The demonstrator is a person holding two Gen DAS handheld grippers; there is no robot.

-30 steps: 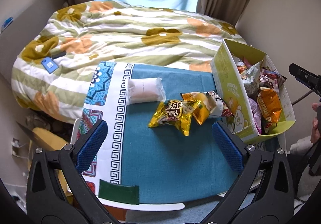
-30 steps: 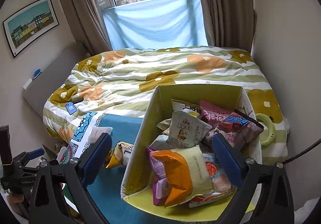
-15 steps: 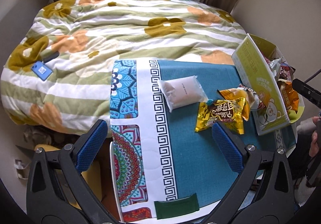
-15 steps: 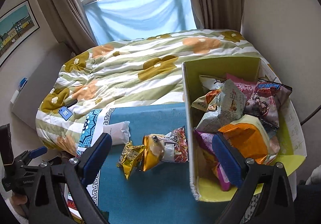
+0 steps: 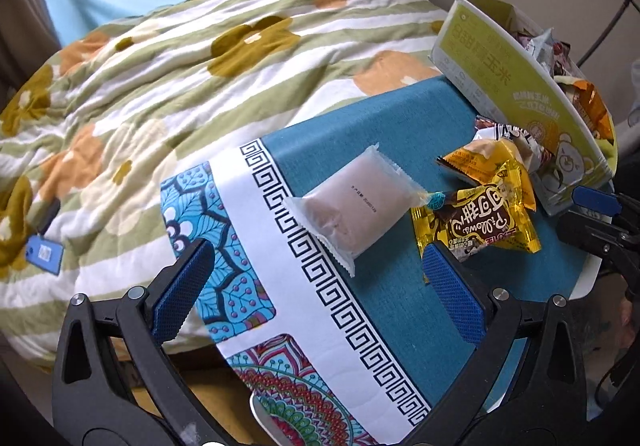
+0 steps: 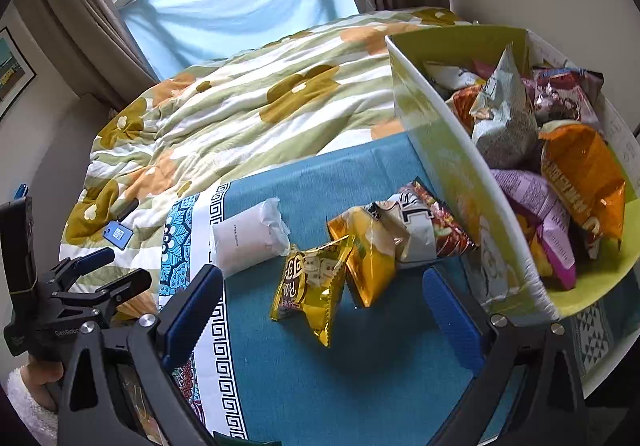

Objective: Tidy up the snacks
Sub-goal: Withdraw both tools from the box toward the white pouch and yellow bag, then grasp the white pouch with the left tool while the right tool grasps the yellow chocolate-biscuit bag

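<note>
— Two sets of tongs, both spread wide and empty? Left tongs (image 5: 316, 294) hovering over the patterned edge of the surface (image 5: 360, 326), right tongs (image 6: 320, 310) over its teal part.

— Right. Nothing between the blue pads (image 6: 448, 310) of either. Nearest the left tongs: a pale sealed packet (image 5: 352, 202), lying flat across the white key-pattern border and the teal.

— And beside that?

— Just right of it, a yellow chocolate-snack wrapper (image 5: 480, 222), touching the packet's corner. Behind that, an orange-yellow packet (image 5: 484, 160) and a crumpled white-and-red one (image 6: 424, 230), pressed against the box wall.

— Box contents?

— Green cardboard box (image 6: 452, 166) at the surface's right edge, heaped with bags: an orange bag (image 6: 580, 182), a grey-white bag (image 6: 504, 118), a purple one (image 6: 536, 206), others underneath.

— Farther out?

— Floral striped quilt (image 5: 200, 66) on the bed behind, with a small blue tag (image 5: 44, 252) on it.
</note>
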